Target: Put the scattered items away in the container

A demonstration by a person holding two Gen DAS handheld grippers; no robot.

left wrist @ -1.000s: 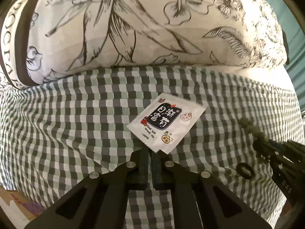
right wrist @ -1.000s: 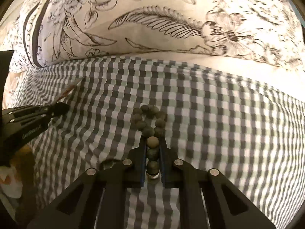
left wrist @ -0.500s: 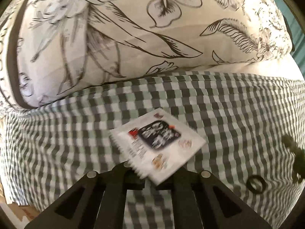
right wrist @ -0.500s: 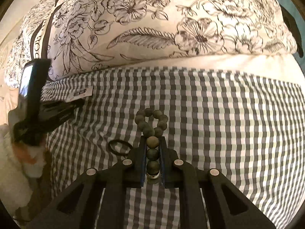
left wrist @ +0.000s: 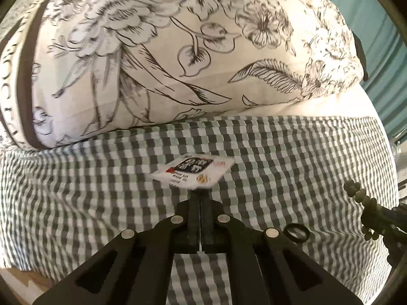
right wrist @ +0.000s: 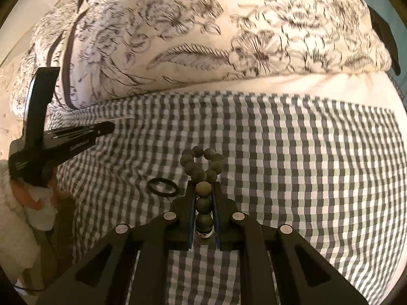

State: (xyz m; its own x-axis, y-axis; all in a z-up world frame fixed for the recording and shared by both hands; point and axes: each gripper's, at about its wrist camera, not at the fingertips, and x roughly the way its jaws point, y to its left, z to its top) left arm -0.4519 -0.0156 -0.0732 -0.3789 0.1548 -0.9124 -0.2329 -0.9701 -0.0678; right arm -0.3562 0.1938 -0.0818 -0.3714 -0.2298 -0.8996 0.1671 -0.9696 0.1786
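My left gripper [left wrist: 200,195] is shut on the edge of a white sachet [left wrist: 194,170] with a black label, which sticks out nearly flat above the checked bedcover [left wrist: 101,203]. My right gripper [right wrist: 203,186] is shut on a bracelet of dark olive beads [right wrist: 202,164]; three beads sit between its fingers and the loop hangs past the tips. A black hair tie [right wrist: 162,187] lies flat on the cover just left of the right gripper. The left wrist view shows the hair tie [left wrist: 296,232] at lower right, with the bracelet [left wrist: 356,193] beyond it. No container is in view.
A large floral-print pillow [left wrist: 165,50] fills the far side of the bed. In the right wrist view the left gripper [right wrist: 63,139] and a hand in a white sleeve [right wrist: 28,203] are at the left edge. A teal curtain [left wrist: 381,71] hangs at far right.
Both grippers have risen from the bedcover, carrying the sachet and the bracelet. The sachet has tipped from lying on the cover to sticking out nearly flat. The hair tie stayed put.
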